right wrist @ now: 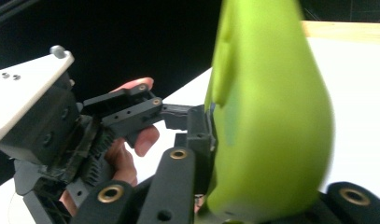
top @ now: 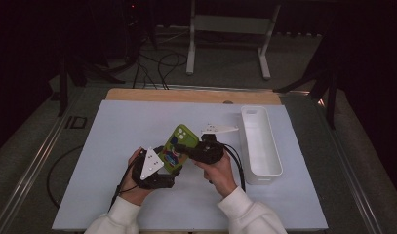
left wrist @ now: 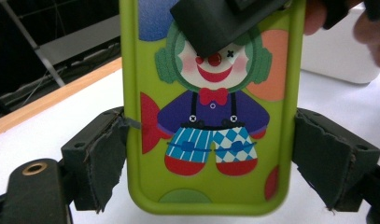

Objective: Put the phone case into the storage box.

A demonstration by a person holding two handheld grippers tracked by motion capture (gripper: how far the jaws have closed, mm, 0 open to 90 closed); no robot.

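Note:
A lime-green phone case (top: 179, 141) with a clown picture (left wrist: 211, 116) is held tilted above the middle of the white table. My left gripper (top: 168, 163) grips its lower end; in the left gripper view the two padded jaws press on the case's left and right edges. My right gripper (top: 188, 148) comes from the right and is shut on the upper part, with one black jaw lying across the clown's face. In the right gripper view the case (right wrist: 271, 102) stands edge-on between the jaws, and the left gripper (right wrist: 131, 112) sits behind it with a hand around it.
A long white bin (top: 259, 146) stands at the table's right side, close to the right hand. The white mat (top: 132, 122) stretches left and back, with a wooden edge (top: 186, 95) beyond. Cables and a metal stand (top: 228, 29) are on the floor behind.

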